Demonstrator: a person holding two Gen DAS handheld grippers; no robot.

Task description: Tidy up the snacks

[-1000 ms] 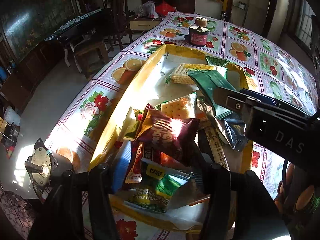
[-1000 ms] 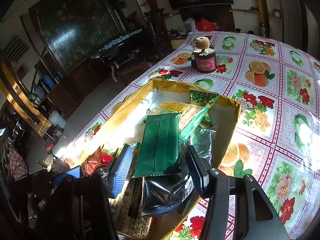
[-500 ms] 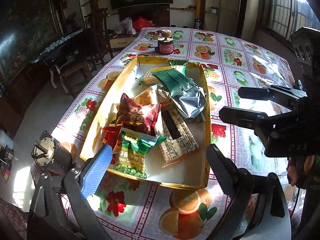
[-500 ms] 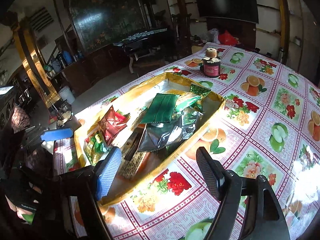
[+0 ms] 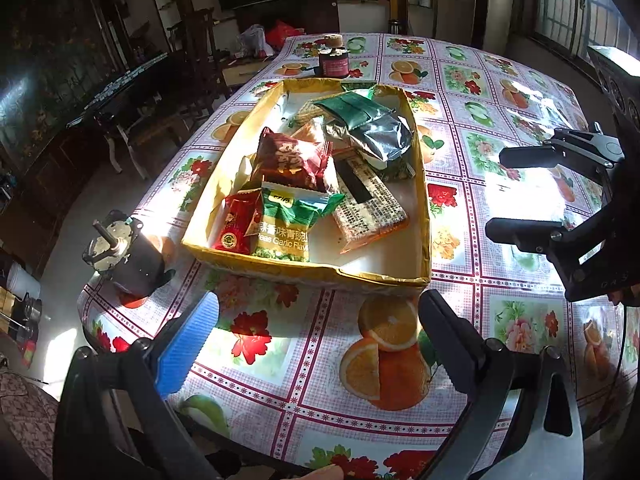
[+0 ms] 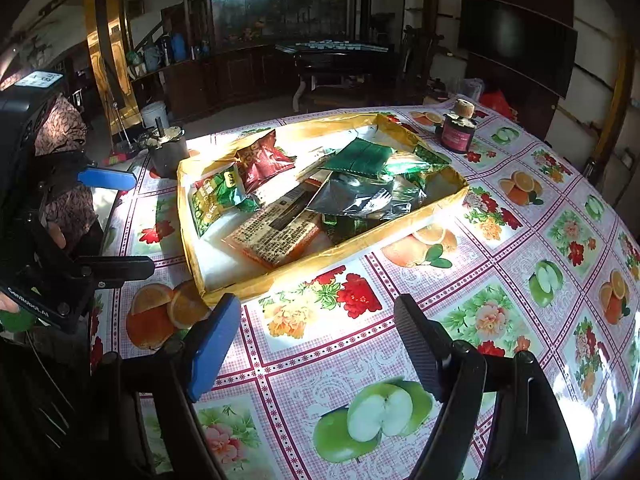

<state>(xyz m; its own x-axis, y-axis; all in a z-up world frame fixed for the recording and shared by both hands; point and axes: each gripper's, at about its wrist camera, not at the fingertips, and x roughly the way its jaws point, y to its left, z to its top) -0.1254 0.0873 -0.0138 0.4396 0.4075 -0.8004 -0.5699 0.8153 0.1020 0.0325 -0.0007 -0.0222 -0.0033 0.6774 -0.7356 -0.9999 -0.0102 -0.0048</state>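
Observation:
A shallow yellow cardboard box (image 5: pixel 384 278) (image 6: pixel 360 244) on the fruit-print tablecloth holds several snack packets: a dark red bag (image 5: pixel 292 160) (image 6: pixel 264 158), a green garlic-pea bag (image 5: pixel 286 226) (image 6: pixel 212 200), a small red packet (image 5: pixel 236 226), a printed flat box (image 5: pixel 368 204) (image 6: pixel 276 236), a silver pouch (image 5: pixel 376 140) (image 6: pixel 356 198) and a dark green packet (image 5: pixel 352 108) (image 6: pixel 358 158). My left gripper (image 5: pixel 316 340) is open and empty, above the table in front of the box. My right gripper (image 6: pixel 316 340) (image 5: pixel 516 194) is open and empty, off the box's side.
A dark jar with a cork lid (image 5: pixel 334 58) (image 6: pixel 458 128) stands beyond the box. A black metal cylinder with a shaft (image 5: pixel 124 254) (image 6: pixel 166 148) stands at the table's left edge. Dark chairs and a side table are beyond that edge.
Both grippers have pulled back and up out of the box, and both have opened wide. The packets stay in the box, and more tablecloth shows in front of it.

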